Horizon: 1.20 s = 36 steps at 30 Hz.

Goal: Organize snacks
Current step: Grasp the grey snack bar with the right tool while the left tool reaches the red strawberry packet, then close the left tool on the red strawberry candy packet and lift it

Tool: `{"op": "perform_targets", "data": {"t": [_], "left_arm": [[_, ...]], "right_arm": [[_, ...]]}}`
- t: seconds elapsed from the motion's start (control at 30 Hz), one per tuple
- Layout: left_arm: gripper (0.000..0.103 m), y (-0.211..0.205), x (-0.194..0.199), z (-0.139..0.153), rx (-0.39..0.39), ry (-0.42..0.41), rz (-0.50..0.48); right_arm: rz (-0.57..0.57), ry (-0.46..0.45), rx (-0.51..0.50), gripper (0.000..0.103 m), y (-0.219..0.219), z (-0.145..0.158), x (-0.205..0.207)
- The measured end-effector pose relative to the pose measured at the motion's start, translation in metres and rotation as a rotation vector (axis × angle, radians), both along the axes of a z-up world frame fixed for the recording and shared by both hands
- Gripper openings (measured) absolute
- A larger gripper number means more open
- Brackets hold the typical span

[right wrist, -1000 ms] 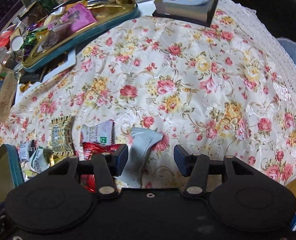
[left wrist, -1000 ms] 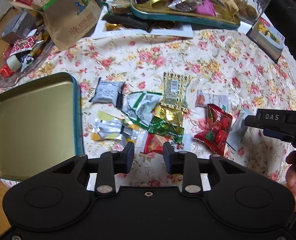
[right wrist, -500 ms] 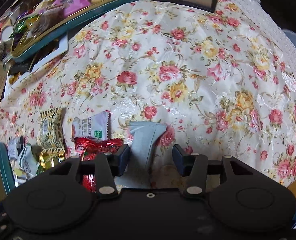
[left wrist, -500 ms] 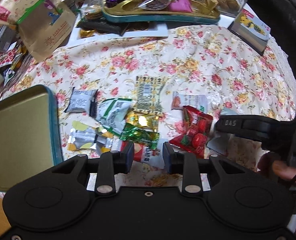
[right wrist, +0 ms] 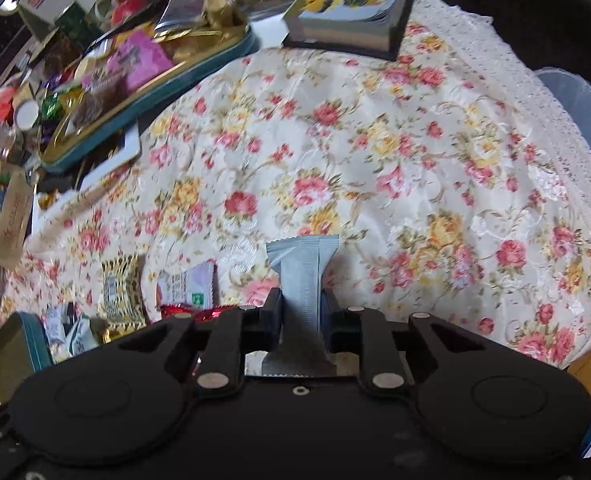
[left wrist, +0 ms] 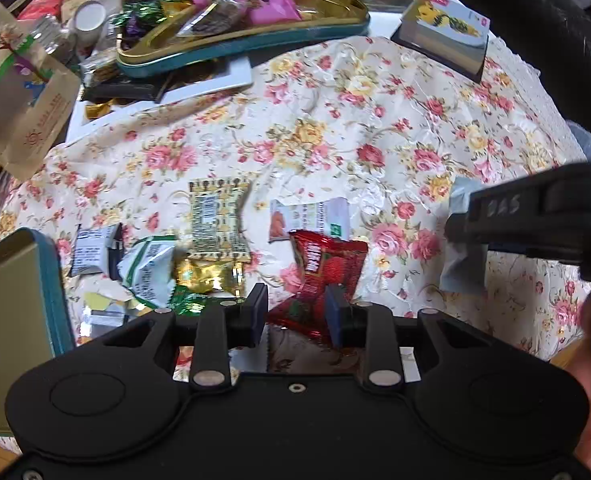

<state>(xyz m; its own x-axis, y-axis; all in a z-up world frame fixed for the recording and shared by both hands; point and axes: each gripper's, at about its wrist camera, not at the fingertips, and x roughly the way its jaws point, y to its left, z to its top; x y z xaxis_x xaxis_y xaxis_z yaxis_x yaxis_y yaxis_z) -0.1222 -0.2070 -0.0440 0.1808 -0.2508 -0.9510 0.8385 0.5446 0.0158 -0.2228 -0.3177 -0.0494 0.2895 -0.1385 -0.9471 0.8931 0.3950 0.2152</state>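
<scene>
Several small snack packets lie on the floral tablecloth (left wrist: 335, 132). My left gripper (left wrist: 297, 312) is open, its fingers either side of the near end of a red strawberry packet (left wrist: 321, 272). A yellow patterned packet (left wrist: 217, 220), a white packet (left wrist: 309, 218), a gold one (left wrist: 207, 274) and a green-white one (left wrist: 147, 266) lie beside it. My right gripper (right wrist: 301, 310) is shut on a grey-blue packet (right wrist: 301, 276), which also shows at the right in the left wrist view (left wrist: 461, 268).
An empty gold tin tray with a teal rim (left wrist: 59, 292) sits at the left, also in the right wrist view (right wrist: 35, 340). A full teal-rimmed tray (left wrist: 255, 40), a brown paper bag (left wrist: 19, 96) and a small book (right wrist: 351, 12) stand at the back.
My right gripper has closed on the grey-blue packet. My left gripper has moved right, from the middle of the pile to the red strawberry packet.
</scene>
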Motion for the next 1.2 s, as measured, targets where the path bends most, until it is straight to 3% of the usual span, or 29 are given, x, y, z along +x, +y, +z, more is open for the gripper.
{"op": "perform_targets", "data": {"t": [0.2, 0.57, 0.8, 0.83, 1.07, 1.2], "left_arm": [[0.041, -0.014, -0.011, -0.016, 0.044, -0.025, -0.023], [0.051, -0.028, -0.018, -0.031, 0.075, -0.05, -0.034], [0.048, -0.029, -0.021, -0.034, 0.093, -0.045, -0.037], [0.043, -0.028, -0.019, -0.035, 0.092, -0.036, -0.028], [0.042, -0.016, -0.003, -0.026, 0.057, 0.049, 0.043], [0.042, -0.006, 0.007, -0.007, 0.013, 0.042, 0.075]], "right_arm": [[-0.071, -0.051, 0.039, 0.022, -0.016, 0.008, -0.021], [-0.079, -0.101, 0.054, 0.022, -0.019, 0.016, -0.032], [-0.082, -0.118, 0.053, 0.022, -0.019, 0.021, -0.033], [-0.084, -0.119, 0.052, 0.022, -0.019, 0.021, -0.032], [-0.103, -0.136, 0.036, 0.022, -0.021, 0.027, -0.033], [-0.108, -0.143, 0.028, 0.022, -0.02, 0.03, -0.032]]}}
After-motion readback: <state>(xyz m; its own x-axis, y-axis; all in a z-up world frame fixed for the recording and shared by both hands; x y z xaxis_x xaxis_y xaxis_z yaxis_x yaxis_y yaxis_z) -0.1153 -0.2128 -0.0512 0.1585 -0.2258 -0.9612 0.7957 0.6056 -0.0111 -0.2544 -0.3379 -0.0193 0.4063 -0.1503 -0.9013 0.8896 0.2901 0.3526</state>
